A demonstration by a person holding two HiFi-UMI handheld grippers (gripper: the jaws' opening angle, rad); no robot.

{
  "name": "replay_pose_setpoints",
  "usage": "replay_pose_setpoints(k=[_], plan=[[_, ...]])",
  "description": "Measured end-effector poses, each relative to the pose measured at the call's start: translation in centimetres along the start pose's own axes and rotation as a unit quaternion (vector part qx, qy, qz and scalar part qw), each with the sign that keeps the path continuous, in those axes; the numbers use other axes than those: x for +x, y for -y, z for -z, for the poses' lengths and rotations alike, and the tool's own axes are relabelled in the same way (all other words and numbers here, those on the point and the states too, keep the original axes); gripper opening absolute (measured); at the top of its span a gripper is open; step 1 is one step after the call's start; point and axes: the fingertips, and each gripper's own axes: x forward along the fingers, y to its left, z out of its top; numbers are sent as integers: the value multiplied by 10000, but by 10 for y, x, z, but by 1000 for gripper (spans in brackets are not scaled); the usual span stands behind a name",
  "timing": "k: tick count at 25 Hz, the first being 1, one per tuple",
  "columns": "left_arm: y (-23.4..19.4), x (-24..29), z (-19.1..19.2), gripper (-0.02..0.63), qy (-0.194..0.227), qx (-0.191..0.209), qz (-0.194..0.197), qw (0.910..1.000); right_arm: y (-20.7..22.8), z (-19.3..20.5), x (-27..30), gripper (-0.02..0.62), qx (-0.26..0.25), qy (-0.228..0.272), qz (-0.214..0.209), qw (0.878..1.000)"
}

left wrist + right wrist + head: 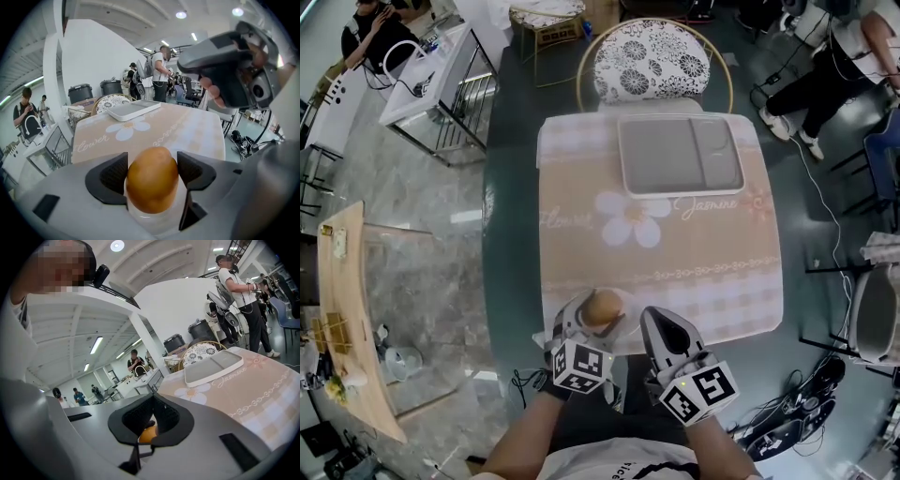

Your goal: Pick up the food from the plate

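Note:
A brown, egg-shaped piece of food [602,307] stands on a small white plate [625,335] at the near edge of the table. My left gripper [595,319] is open at its widest around it. In the left gripper view the food [152,185] fills the gap, with a dark pad close on each side and the plate [150,221] beneath. My right gripper [654,321] hovers just right of the plate with its jaws together and nothing held. Through a narrow slit the right gripper view shows a sliver of the food [147,433].
A beige tablecloth [712,262] with a daisy print covers the table. A grey-white tray [680,155] lies at the far side. Behind it stands a chair [652,58] with a patterned seat. Cables lie on the floor to the right, and people stand around the room.

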Motion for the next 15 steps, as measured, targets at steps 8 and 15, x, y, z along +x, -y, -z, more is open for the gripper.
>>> replay_pose_setpoints(k=[8, 15], plan=[[8, -40, -41, 328, 113, -281, 165, 9994, -16, -21, -17, 12, 25, -62, 80, 9999], [23, -101, -99, 328, 427, -451, 291, 9976, -55, -61, -44, 12, -94, 61, 24, 9999]])
